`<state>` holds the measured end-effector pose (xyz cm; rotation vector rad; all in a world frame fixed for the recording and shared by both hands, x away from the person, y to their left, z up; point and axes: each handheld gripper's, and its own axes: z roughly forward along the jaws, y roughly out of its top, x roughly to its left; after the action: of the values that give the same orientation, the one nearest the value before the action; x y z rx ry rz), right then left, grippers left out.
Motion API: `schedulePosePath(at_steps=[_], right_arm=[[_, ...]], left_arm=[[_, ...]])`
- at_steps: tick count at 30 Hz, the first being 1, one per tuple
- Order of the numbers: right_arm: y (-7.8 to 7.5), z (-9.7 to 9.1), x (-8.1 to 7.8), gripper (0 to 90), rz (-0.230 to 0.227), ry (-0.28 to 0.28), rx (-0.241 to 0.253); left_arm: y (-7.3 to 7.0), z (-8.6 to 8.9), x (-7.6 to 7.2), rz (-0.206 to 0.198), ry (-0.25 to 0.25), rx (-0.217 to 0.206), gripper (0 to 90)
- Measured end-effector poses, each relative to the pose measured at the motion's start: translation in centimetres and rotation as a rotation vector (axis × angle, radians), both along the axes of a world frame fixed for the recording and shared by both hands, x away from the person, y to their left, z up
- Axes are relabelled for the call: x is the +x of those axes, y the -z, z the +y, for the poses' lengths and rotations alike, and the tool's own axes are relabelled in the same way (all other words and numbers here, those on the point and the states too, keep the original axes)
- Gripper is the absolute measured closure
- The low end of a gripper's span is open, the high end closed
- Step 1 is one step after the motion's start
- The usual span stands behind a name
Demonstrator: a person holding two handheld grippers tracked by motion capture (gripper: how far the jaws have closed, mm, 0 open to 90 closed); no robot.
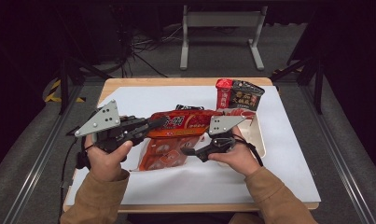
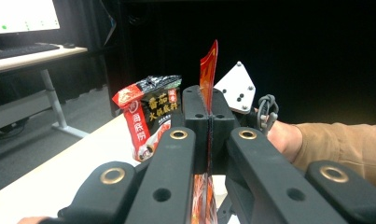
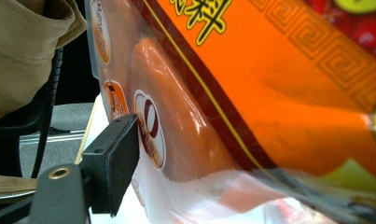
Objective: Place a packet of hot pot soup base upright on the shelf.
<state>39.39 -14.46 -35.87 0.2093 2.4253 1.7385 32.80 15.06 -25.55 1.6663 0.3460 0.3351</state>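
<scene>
Left gripper clenched on the top edge of the sausage pack, held above the white sheet. Right gripper sits against the pack's lower part; its grasp cannot be told. Step: steadying the pack. Next calls for a firm right-side pinch.

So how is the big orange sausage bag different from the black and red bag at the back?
The orange sausage bag is much bigger than the black and red bag. The orange bag is pinched at its edge by the left hand-held gripper and hangs from it, while the black and red bag stands untouched by the cream tray. The orange bag is partly see-through; the other is not. Both are printed food packets.
</scene>
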Motion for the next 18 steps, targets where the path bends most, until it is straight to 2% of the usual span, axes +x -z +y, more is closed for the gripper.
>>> schedulePosePath(at_steps=[13,18], right_arm=[[-0.38,-0.33,-0.52,44.9,0.017,-0.062,0.014],[-0.47,-0.45,-0.63,59.7,0.027,-0.093,0.007]], left_arm=[[-0.03,0.35,0.00,-0.007,-0.012,-0.026,90.0],[0.00,0.43,0.07,-0.004,-0.017,-0.024,90.0]])
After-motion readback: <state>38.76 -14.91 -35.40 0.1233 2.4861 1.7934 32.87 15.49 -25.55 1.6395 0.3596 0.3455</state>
